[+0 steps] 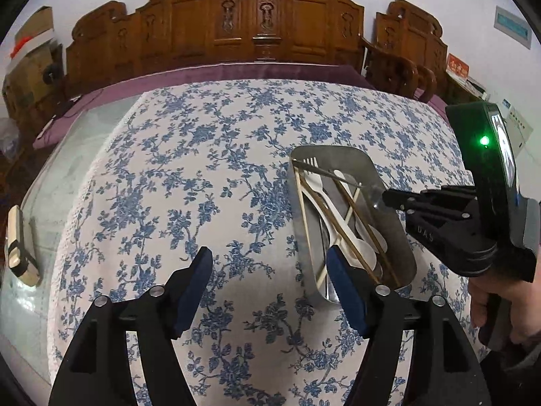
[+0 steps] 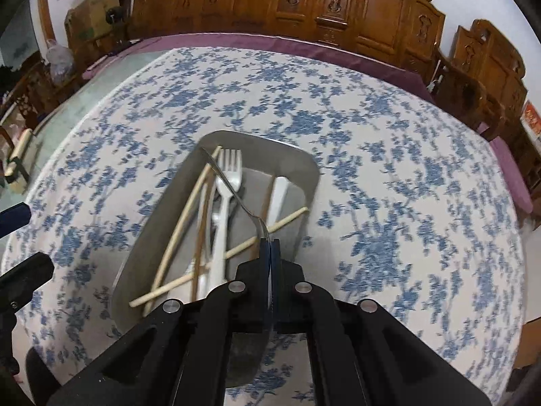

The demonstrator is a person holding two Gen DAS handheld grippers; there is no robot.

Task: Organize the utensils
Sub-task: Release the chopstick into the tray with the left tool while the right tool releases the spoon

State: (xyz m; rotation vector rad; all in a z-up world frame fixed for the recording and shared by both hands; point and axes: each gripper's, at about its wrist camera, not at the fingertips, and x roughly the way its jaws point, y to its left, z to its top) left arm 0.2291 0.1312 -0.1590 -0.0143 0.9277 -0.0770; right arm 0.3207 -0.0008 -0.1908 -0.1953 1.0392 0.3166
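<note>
1. Steel, dull grey and smooth, makes the tray point(image 2: 297, 169): a shallow rectangle with rounded corners, sitting on the tablecloth point(image 2: 389, 155) towards its near side.
2. Inside it lie a white plastic fork point(image 2: 227, 182), pale wooden chopsticks point(image 2: 182, 223) crossed over one another, and white plastic spoons point(image 1: 363, 253).
3. A thin metal spoon point(image 2: 236, 193) sticks out over the tray, its handle slanting across the fork's tines.
4. The right gripper point(image 2: 269, 247) is pressed together on that metal spoon, pinching its bowl end between dark blue pads.
5. The left gripper point(image 1: 270, 280) stands spread wide with nothing between its blue-padded fingers; one finger overlaps the tray's near end in the left view, contact unclear.
6. The cloth is white with a blue flower print, textured like lace.
7. Carved brown wooden chairs point(image 1: 263, 23) line the far edge.
8. A hand point(image 1: 500, 311) holds the right tool's handle; raised letters on its black body are too small to read surely.
</note>
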